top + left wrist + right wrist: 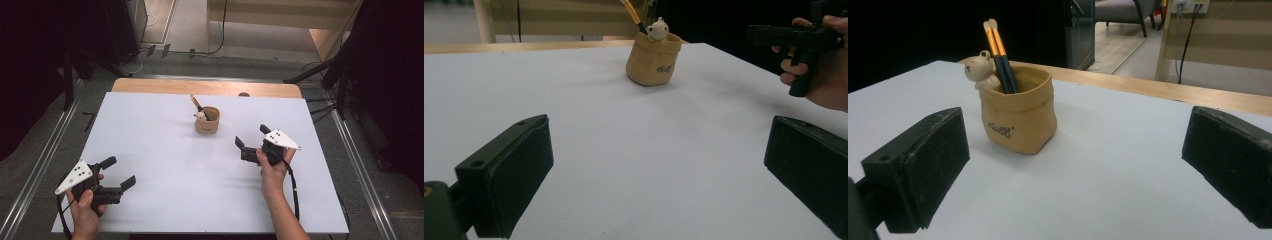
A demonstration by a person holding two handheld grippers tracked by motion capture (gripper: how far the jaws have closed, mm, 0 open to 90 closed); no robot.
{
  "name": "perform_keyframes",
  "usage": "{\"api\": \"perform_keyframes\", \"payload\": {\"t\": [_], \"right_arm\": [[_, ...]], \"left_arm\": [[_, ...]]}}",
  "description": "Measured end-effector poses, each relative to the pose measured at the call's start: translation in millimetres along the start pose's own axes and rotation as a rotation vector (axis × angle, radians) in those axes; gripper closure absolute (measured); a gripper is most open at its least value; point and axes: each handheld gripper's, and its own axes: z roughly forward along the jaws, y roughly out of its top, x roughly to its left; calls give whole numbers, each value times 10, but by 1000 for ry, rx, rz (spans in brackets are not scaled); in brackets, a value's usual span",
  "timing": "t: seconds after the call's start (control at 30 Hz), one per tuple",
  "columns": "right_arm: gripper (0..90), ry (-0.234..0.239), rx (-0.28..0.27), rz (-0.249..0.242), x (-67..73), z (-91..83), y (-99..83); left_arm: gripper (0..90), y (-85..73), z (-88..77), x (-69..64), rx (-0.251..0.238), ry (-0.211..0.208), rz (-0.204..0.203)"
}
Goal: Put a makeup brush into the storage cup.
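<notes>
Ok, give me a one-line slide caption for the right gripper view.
Open right gripper faces a tan pouch-shaped holder with two pencils and a small bear figure on the white table.

- Tan pen holder [1020, 117], marked with dark lettering.
- Cream bear figure [979, 69].
- Black pencils [1000, 57], banded in orange.
- White table cover [165, 165]; wooden table edge [150, 86].
- Black right gripper [252, 141].

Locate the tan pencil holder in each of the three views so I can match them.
High view: tan pencil holder at the table's centre, toward the far edge.
Left gripper view: top centre, far beyond the jaws.
Right gripper view: left of centre, close ahead.
Shared landmark: the little bear figure on its rim.
</notes>
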Motion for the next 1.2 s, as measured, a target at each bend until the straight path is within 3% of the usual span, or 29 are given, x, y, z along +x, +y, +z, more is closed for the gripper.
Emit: {"api": "perform_keyframes", "payload": {"t": [0.53,1.2], "right_arm": [[0,-16,-3,-16,-145,-400,-162],[0,-72,-4,-9,-348,-845,-334]], "left_arm": [[0,-3,17,-13,5,-2,4],[0,-1,19,-25,7,-2,10]]}}
